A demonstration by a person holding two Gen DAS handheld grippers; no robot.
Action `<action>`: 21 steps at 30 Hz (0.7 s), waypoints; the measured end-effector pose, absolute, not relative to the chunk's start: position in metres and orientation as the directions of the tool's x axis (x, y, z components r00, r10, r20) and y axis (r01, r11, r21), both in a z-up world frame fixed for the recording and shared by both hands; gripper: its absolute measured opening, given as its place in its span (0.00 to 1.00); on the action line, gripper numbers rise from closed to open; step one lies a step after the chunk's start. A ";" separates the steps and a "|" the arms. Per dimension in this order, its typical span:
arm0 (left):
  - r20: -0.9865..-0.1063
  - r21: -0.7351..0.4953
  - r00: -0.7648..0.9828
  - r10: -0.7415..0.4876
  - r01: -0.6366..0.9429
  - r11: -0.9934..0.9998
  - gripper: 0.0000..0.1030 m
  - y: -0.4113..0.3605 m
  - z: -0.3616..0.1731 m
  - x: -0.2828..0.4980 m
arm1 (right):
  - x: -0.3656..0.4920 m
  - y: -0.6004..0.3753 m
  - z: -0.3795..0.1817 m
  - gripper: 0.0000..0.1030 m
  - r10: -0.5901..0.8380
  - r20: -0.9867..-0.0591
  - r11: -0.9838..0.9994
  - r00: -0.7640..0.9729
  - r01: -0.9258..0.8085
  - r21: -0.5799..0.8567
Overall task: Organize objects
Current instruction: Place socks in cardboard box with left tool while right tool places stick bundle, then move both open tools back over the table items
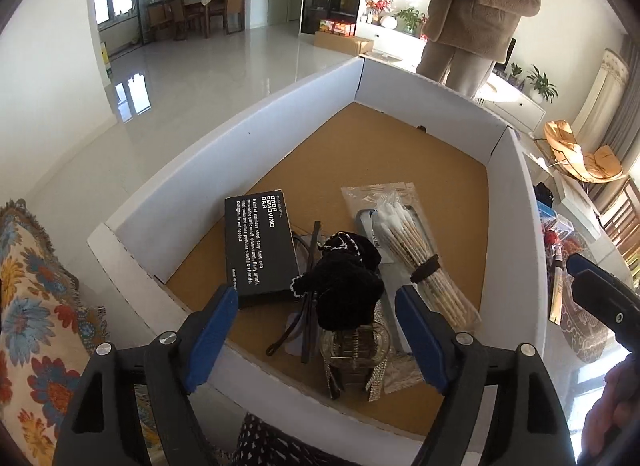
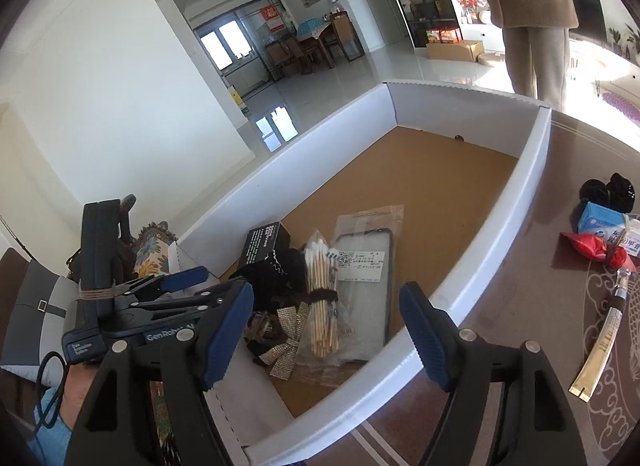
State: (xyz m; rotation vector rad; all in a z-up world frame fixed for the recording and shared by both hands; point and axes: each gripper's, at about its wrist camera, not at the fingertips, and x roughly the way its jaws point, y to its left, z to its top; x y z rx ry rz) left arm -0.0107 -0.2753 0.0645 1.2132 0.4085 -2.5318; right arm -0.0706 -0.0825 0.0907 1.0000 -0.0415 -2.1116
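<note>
A white box with a cork floor (image 1: 384,153) (image 2: 420,185) holds a black "odor removing bar" carton (image 1: 258,242) (image 2: 266,244), a black knitted hair piece (image 1: 344,286), a tied bundle of cotton swabs (image 1: 420,262) (image 2: 320,298) in a clear bag, a phone case (image 2: 364,294) and a rhinestone bow (image 2: 286,342). My left gripper (image 1: 318,296) (image 2: 192,286) is open above the near end of the box, over the black hair piece, with nothing between its fingers. My right gripper (image 2: 326,292) (image 1: 592,278) is open and empty over the box's near right wall.
On the brown table right of the box lie a black scrunchie (image 2: 608,191), a blue-and-white carton (image 2: 602,219), a red bag (image 2: 596,248) and a gold tube (image 2: 600,346). A person in beige (image 1: 476,5) stands beyond the box. A floral cushion (image 1: 36,306) lies at the left.
</note>
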 end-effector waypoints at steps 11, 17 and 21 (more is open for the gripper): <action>-0.723 -0.309 -0.609 0.327 -0.139 -0.941 0.95 -0.080 0.081 -0.028 | -0.053 0.166 0.009 0.97 -0.128 -0.764 -0.966 -0.632 0.254 -0.048; -0.850 -0.092 -0.501 0.162 -0.161 -0.983 0.97 -0.005 0.007 -0.078 | -0.048 0.202 -0.019 0.97 -0.100 -0.808 -0.987 -0.580 0.158 0.009; -0.863 -0.034 -0.498 0.086 -0.113 -0.993 0.97 -0.007 -0.018 -0.103 | -0.052 0.201 -0.021 1.00 -0.067 -0.816 -0.991 -0.573 0.132 -0.011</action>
